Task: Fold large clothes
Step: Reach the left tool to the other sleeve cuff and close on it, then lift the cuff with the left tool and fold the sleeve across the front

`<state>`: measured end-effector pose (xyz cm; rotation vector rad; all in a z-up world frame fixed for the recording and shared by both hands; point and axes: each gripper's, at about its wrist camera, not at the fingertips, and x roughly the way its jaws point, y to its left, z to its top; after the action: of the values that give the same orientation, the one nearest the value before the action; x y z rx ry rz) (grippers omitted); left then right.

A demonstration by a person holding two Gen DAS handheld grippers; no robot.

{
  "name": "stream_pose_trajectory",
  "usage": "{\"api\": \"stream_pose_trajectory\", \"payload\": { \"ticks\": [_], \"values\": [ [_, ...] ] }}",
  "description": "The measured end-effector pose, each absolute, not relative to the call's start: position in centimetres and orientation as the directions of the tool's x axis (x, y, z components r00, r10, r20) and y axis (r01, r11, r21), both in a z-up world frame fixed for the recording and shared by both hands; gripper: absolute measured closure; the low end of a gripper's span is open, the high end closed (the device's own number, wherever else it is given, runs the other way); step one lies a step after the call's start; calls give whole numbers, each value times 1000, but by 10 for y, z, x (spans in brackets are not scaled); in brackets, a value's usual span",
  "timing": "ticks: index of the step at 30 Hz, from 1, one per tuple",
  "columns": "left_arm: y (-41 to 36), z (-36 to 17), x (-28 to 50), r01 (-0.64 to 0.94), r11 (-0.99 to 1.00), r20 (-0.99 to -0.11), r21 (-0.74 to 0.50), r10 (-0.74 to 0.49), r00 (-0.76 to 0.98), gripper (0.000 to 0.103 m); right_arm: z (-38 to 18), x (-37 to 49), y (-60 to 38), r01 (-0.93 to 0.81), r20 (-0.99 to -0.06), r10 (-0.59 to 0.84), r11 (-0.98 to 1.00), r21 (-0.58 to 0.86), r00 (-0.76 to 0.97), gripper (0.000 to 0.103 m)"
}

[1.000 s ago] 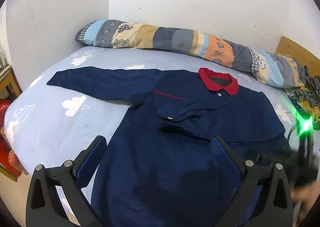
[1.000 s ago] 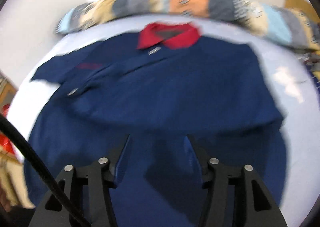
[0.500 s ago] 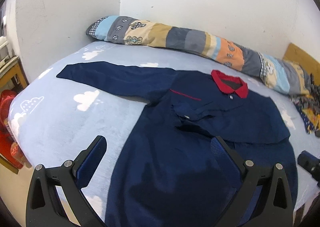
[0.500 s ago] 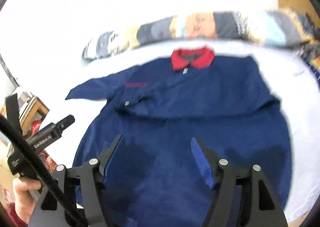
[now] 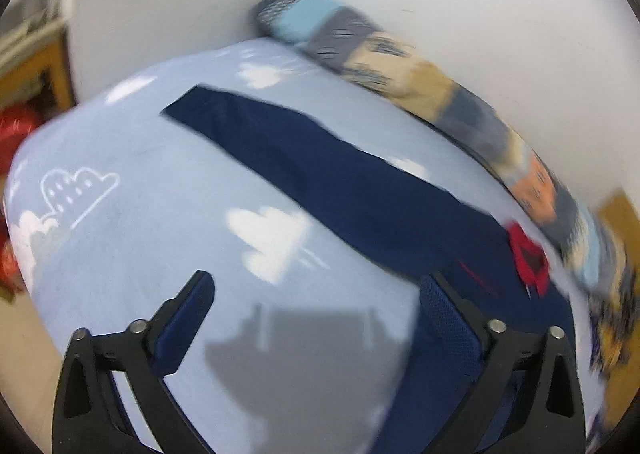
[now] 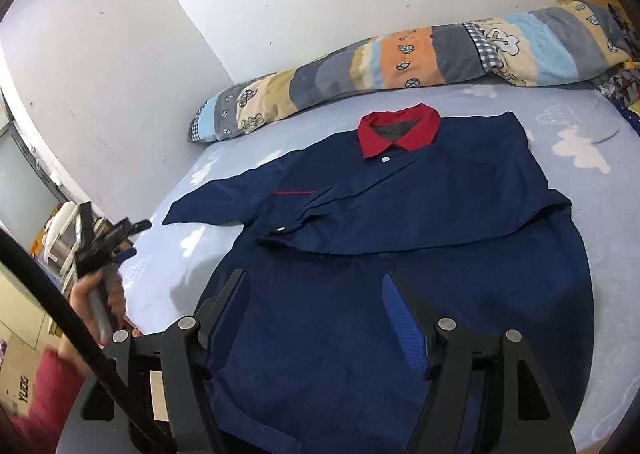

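Observation:
A large navy garment [image 6: 400, 254] with a red collar [image 6: 396, 129] lies flat on the bed. One sleeve is folded across its chest. The other sleeve [image 5: 312, 169] stretches out to the left over the sheet; it also shows in the right wrist view [image 6: 216, 205]. My left gripper [image 5: 316, 294] is open and empty above the bare sheet, below that sleeve, in a blurred view; it also shows at the bed's left edge in the right wrist view [image 6: 136, 225]. My right gripper [image 6: 312, 282] is open and empty above the garment's lower half.
The bed has a light blue cloud-print sheet [image 6: 580, 149]. A long patchwork bolster [image 6: 400, 57] lies along the back wall. Shelves and clutter [image 6: 56, 230] stand left of the bed. Patterned cloth [image 6: 624, 85] lies at the far right.
My left gripper has swung left, off the garment's body and over the sheet near the outstretched sleeve. My right gripper has pulled back and steadied; the garment has not moved.

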<state>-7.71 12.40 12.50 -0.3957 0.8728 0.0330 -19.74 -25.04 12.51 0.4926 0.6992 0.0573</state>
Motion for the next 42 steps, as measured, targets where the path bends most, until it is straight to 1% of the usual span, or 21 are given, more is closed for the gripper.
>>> {"api": "stream_pose_trajectory", "payload": {
  "ticks": [1,3,6,9,13,17,18,21,22,23,24,25,26,30,33,38,42],
  "values": [
    [144,117,-62,-228,912,-758,-342,-124,640,22,130,-217,-249,104,-604,224,882,460,765,30],
    [178,100,-34,-290,875,-773,-388,-137,620,27,143,-258,-249,90,-607,246,879,468,755,30],
    [223,72,4,-364,785,-754,-501,-191,628,37,136,-239,-248,87,-624,258,880,467,737,30],
    [259,42,36,-414,678,-711,-607,-231,664,37,133,-222,-246,80,-642,262,888,453,720,30],
    [292,4,70,-419,517,-614,-746,-291,733,38,111,-202,-239,90,-678,259,897,433,688,30],
    [312,-19,103,-390,445,-537,-806,-273,798,38,94,-190,-233,98,-714,235,915,392,660,30],
    [316,-23,110,-381,436,-520,-815,-260,814,41,88,-186,-232,104,-724,222,921,376,653,30],
    [321,-26,125,-341,434,-459,-834,-202,865,42,75,-175,-231,116,-747,218,923,367,628,30],
    [317,-23,128,-334,455,-458,-825,-194,867,57,73,-172,-233,120,-750,221,921,371,624,30],
    [313,-20,132,-324,476,-460,-818,-203,864,74,70,-172,-234,128,-754,217,920,370,620,30],
    [310,-21,137,-298,479,-452,-826,-247,857,100,66,-170,-236,137,-761,213,920,368,613,30],
    [305,-20,139,-292,484,-457,-825,-267,849,100,66,-171,-238,144,-763,209,919,367,612,30],
    [299,-11,137,-293,521,-470,-801,-245,848,100,68,-171,-241,153,-762,200,919,364,615,30],
    [280,30,125,-220,614,-453,-758,-253,855,100,76,-178,-255,202,-746,138,916,346,651,30],
    [255,80,114,-161,718,-464,-677,-247,851,100,84,-183,-268,232,-724,107,907,353,682,30],
    [200,175,98,-20,778,-425,-628,-321,847,100,106,-196,-287,265,-655,66,880,394,753,30],
    [136,249,84,90,806,-397,-586,-381,835,100,125,-212,-301,285,-604,31,862,420,797,30]
  ]
}}
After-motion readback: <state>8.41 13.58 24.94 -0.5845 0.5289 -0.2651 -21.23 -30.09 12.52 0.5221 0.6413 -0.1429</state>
